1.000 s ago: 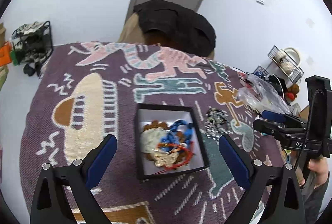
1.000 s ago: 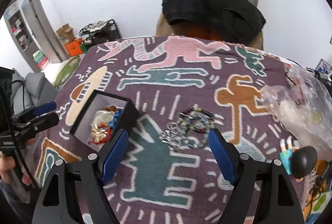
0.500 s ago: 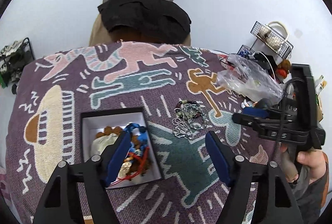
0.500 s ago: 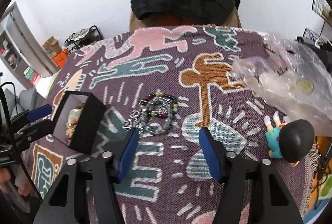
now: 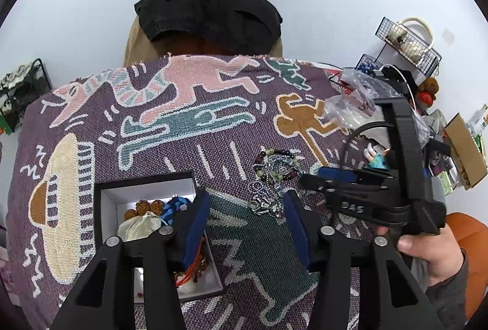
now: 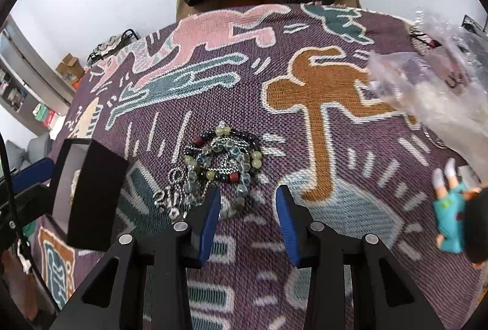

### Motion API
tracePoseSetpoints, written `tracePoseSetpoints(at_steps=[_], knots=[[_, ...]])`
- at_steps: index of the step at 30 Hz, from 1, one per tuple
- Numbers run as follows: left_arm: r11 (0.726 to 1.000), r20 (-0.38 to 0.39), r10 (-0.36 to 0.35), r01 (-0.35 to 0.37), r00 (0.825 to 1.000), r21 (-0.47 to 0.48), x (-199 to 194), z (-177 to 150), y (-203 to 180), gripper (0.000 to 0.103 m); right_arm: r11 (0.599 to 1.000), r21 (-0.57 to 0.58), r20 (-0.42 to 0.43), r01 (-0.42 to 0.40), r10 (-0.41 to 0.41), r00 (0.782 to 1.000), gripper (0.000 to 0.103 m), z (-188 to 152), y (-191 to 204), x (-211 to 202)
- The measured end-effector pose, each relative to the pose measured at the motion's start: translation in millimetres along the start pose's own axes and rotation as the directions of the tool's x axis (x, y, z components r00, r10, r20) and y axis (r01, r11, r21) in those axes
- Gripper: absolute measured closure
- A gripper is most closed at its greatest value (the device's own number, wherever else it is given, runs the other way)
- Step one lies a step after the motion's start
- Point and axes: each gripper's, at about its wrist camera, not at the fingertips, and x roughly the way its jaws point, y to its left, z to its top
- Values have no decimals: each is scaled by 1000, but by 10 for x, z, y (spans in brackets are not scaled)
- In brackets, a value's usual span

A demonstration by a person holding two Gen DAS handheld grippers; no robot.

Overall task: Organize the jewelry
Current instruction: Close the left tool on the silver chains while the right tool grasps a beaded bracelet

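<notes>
A pile of bead bracelets and silver chains (image 6: 221,165) lies on the patterned purple cloth; it also shows in the left wrist view (image 5: 274,177). A black box with a white inside (image 5: 103,198) holds several jewelry pieces, with blue, brown and orange beads and a cream pouch. My right gripper (image 6: 247,201) is open and empty, low over the cloth at the near edge of the pile. My left gripper (image 5: 247,208) is open and empty, between the box and the pile. The right gripper also shows in the left wrist view (image 5: 314,175).
A crumpled clear plastic bag (image 6: 433,85) lies at the right. A small doll in teal clothes (image 6: 451,208) lies near the right edge. The box's black wall (image 6: 94,195) stands left of the pile. A chair with a black garment (image 5: 210,15) is behind the table.
Both grippers have narrowed their opening and moved closer to the pile. The left gripper shifted right, away from over the box. The right gripper came down to the pile's near edge.
</notes>
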Motion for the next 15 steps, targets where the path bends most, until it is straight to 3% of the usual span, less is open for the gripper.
tracePoseSetpoints(at_steps=[1,3,5,7,15], knots=[[1000,-6,3,-3,1000,0,30,12,-7,53,1000,-5,-8,5,-5,1000,65,13,8,55],[1000,-11,8,-8,1000,0,63,22,-17,53,1000,-8,-29,21,-22,999,75,22,4,160],[1000,-18,10,-10,1000,-1,99,38,-33,53,999,-20,-22,41,-41,999,93,29,-10,166],[1000,-24,10,-10,1000,-2,139,57,-55,53,1000,3,-22,4,-4,1000,93,27,-82,147],[1000,-50,2,0,999,31,308,95,-258,53,996,86,62,-17,11,998,93,-101,-450,-123]])
